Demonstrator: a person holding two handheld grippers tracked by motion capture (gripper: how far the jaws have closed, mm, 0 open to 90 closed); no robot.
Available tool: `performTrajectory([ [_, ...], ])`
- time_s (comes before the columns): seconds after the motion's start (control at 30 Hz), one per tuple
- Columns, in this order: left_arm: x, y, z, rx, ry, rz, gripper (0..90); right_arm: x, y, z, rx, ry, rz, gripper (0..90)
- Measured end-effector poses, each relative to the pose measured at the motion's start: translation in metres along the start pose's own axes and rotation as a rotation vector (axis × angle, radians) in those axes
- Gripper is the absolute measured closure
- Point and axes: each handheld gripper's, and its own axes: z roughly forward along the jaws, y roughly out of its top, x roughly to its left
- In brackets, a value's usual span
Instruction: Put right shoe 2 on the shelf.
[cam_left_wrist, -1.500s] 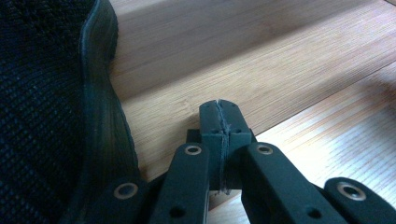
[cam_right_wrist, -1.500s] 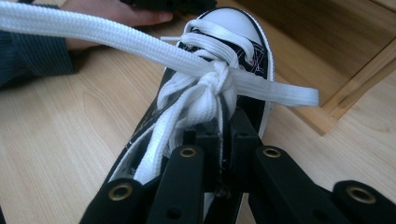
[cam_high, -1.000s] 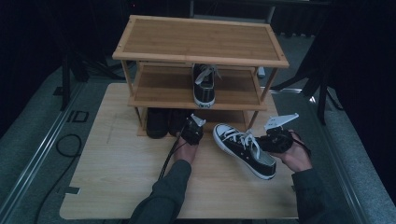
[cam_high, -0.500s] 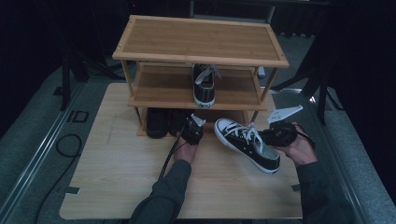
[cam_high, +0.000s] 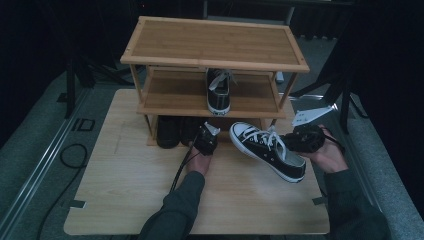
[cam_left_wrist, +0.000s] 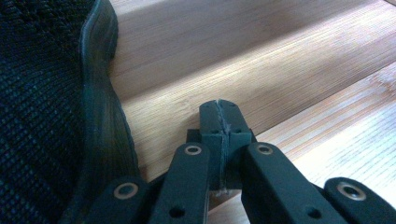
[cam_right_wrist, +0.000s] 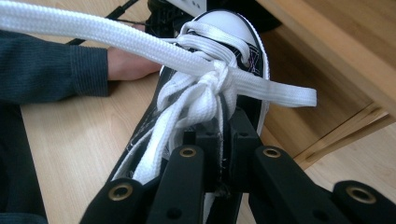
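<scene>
Right gripper (cam_high: 300, 141), lower right of the high view: jaws clamped on the heel end of the black canvas sneaker (cam_high: 267, 149), which hangs tilted, toe up and toward the frame centre, above the table (cam_high: 125, 195). In the right gripper view the jaws pinch the shoe's opening just under the white laces (cam_right_wrist: 205, 88). Left gripper (cam_high: 206, 140), centre frame: jaws pressed together on nothing, beside dark shoes (cam_high: 170, 132) on the shoe rack's (cam_high: 215, 50) bottom level. Further back, a matching sneaker (cam_high: 218, 92) stands on the middle shelf. Risks, as judged: the narrow heel grip may let the shoe swing or slip; the toe or loose laces may catch the shelf edge
</scene>
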Motion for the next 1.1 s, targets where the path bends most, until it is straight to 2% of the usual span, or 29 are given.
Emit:
performTrajectory([
  [0.2, 0.0, 0.0, 0.0, 0.004, -0.002, 0.002, 89.7, 0.0, 0.007, -0.007, -0.012, -0.004, -0.005, 86.1],
  [0.23, 0.0, 0.0, 0.0, -0.007, 0.001, -0.01, 89.7, 0.001, 0.009, -0.011, -0.023, -0.001, -0.005, 86.1],
  [0.37, -0.001, 0.0, 0.001, -0.012, 0.001, -0.016, 89.7, 0.002, 0.014, -0.02, -0.048, 0.01, -0.01, 86.1],
  [0.43, 0.0, 0.0, 0.0, 0.001, -0.003, -0.001, 89.7, 0.002, 0.017, -0.024, -0.065, 0.013, -0.012, 86.1],
  [0.67, 0.0, 0.0, 0.0, 0.002, -0.003, -0.001, 89.6, 0.0, 0.026, -0.035, -0.098, 0.019, -0.018, 86.1],
  [0.7, 0.001, 0.0, -0.001, 0.013, -0.004, 0.012, 89.7, -0.001, 0.029, -0.037, -0.094, 0.002, -0.019, 86.1],
  [0.93, 0.001, 0.0, -0.001, 0.013, -0.004, 0.011, 89.6, -0.008, 0.037, -0.034, -0.085, -0.029, -0.008, 86.2],
  [0.97, 0.001, 0.0, -0.001, 0.013, -0.003, 0.012, 89.7, -0.012, 0.038, -0.032, -0.094, -0.04, 0.012, 86.2],
  [1.1, 0.0, 0.0, 0.0, 0.005, -0.001, 0.003, 89.7, -0.018, 0.043, -0.027, -0.095, -0.068, 0.037, 86.2],
])
